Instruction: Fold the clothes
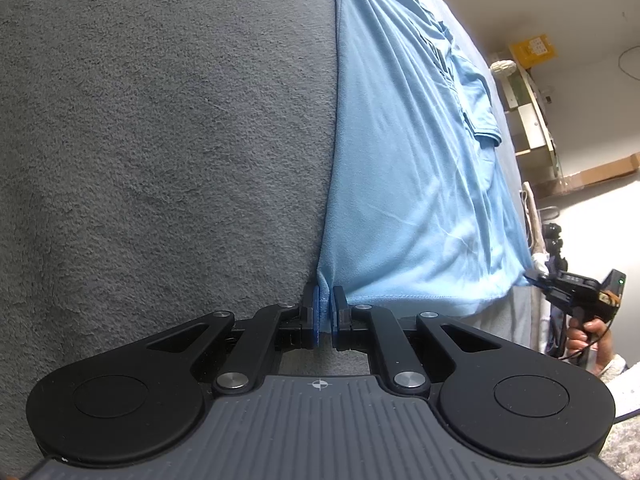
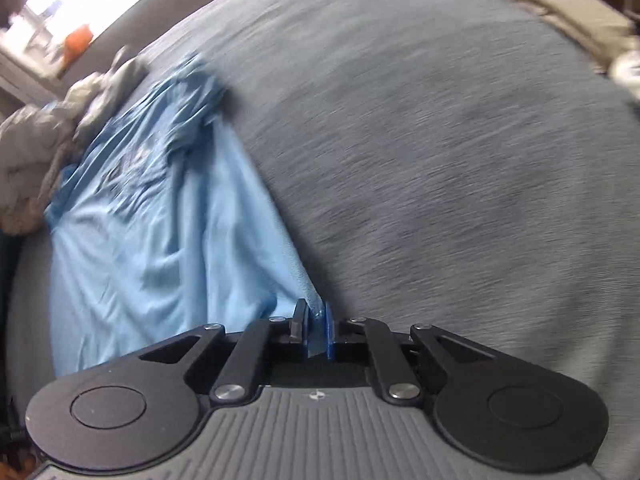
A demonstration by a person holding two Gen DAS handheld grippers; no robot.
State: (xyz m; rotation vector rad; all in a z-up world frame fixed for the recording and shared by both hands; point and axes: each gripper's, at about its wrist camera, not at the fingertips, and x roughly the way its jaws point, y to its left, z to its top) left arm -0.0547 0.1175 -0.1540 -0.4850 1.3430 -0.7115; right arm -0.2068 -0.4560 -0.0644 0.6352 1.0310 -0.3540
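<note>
A light blue T-shirt (image 1: 408, 168) lies stretched over a grey fleece surface (image 1: 160, 140), its printed front and a sleeve toward the far end. My left gripper (image 1: 325, 300) is shut on one bottom hem corner. At the right edge of the left wrist view my right gripper (image 1: 536, 278), held by a hand, pinches the other hem corner. In the right wrist view the right gripper (image 2: 317, 320) is shut on the shirt (image 2: 160, 232) corner, with the cloth running away to the upper left. That view is motion-blurred.
A heap of grey and beige clothes (image 2: 48, 140) sits beyond the shirt's far end. A beige folded item (image 2: 572, 8) lies at the back right of the bedding (image 2: 440, 160). Shelves (image 1: 528, 120) with a yellow box (image 1: 534, 50) stand by the wall.
</note>
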